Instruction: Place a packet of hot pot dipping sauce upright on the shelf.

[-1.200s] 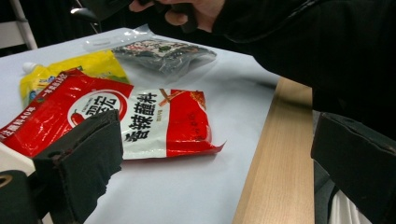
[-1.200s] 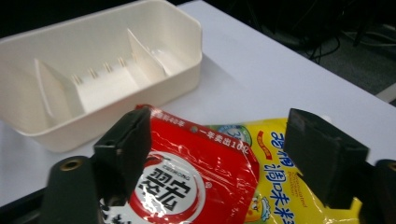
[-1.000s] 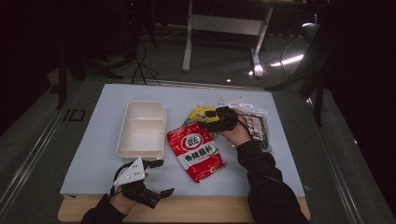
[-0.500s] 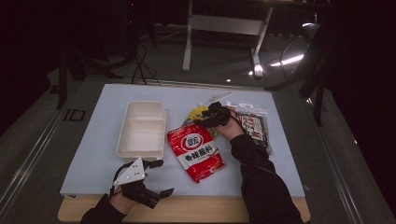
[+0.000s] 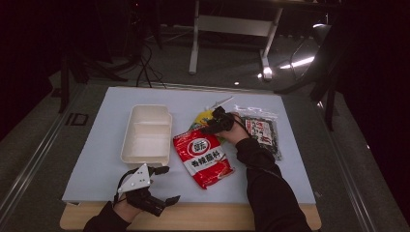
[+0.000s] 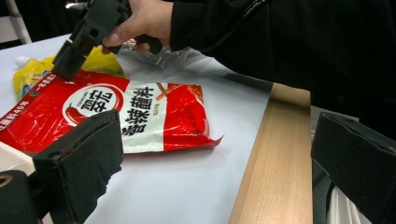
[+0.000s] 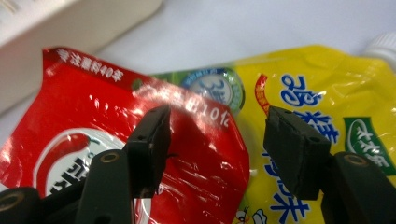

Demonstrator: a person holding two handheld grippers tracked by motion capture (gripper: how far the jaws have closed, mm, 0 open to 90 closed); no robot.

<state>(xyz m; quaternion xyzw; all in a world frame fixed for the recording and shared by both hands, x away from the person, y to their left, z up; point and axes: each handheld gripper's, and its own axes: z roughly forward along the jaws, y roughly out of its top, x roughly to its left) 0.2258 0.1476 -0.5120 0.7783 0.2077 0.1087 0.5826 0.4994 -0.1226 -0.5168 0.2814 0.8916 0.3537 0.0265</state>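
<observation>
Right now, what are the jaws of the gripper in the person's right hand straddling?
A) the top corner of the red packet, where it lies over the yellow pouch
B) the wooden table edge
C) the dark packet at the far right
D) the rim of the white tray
A: in the right gripper view the right gripper stands open with its jaws on either side of the red packet's top corner, which overlaps the yellow pouch.

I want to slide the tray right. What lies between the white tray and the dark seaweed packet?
In the high view, the red sauce packet and yellow pouch lie between them, with the right gripper over both.
</observation>
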